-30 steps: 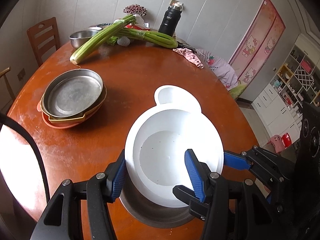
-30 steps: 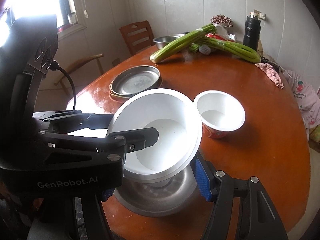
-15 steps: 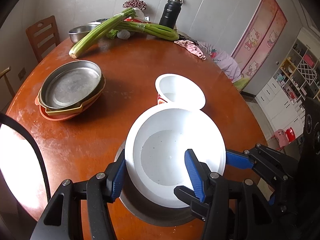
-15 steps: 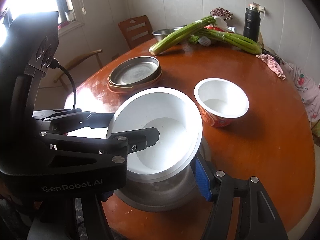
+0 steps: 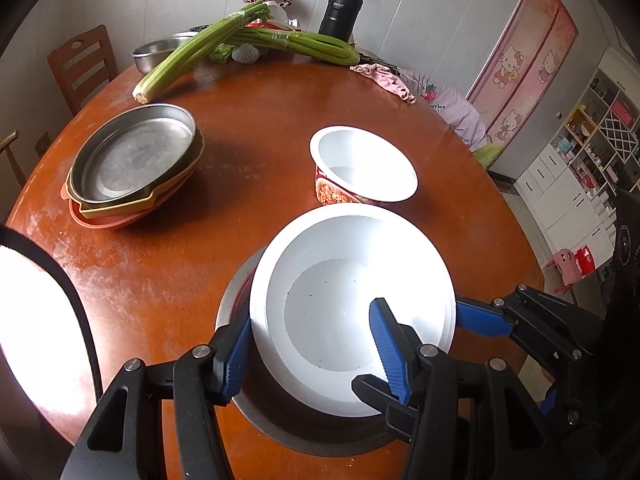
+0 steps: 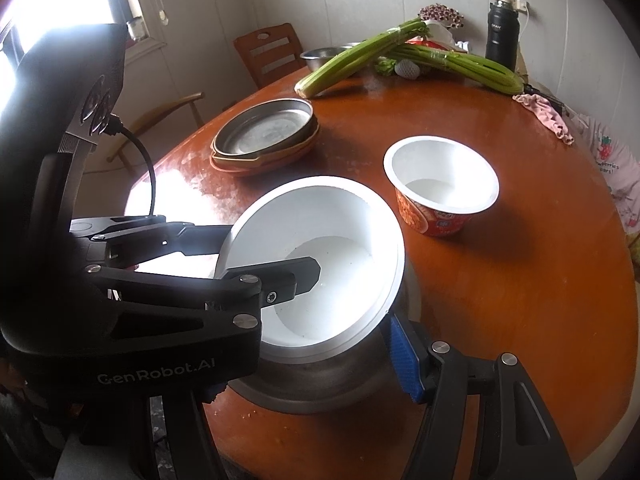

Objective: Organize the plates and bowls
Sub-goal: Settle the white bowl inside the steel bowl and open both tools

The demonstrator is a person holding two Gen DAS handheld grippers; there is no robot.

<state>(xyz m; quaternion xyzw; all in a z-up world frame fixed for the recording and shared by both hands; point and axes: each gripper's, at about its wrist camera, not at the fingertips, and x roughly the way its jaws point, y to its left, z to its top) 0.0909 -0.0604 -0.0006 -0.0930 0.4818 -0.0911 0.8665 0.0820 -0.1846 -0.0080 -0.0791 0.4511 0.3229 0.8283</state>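
Nearest, the left gripper [image 5: 310,350] reaches low over the near edge of the round wooden table [image 5: 260,120], its jaws closed on the near wall of the big white bowl [image 5: 352,304]: one blue pad [image 5: 386,346] sits inside the bowl, the other presses the outer wall. The bowl hangs tilted, rim higher on the far side, over a steel bowl [image 5: 280,412] resting on the table; whether the two touch is hard to make out. The right gripper [image 6: 320,364] sits low beside the steel bowl; only its right blue finger [image 6: 404,360] shows, just next to the white bowl's rim, and the left gripper's black body hides the other, so I cannot tell how its jaws stand. Just beyond to the right stands a red-patterned instant-noodle cup [image 5: 362,168], upright and apart from the white bowl. Farther left lies a stack of plates [image 5: 132,164], a steel one on top of yellow and orange ones. At the far edge lie celery stalks [image 5: 192,54], partly hiding another steel basin [image 5: 154,54], beside a black flask [image 5: 342,10] and a pink cloth [image 5: 386,80].
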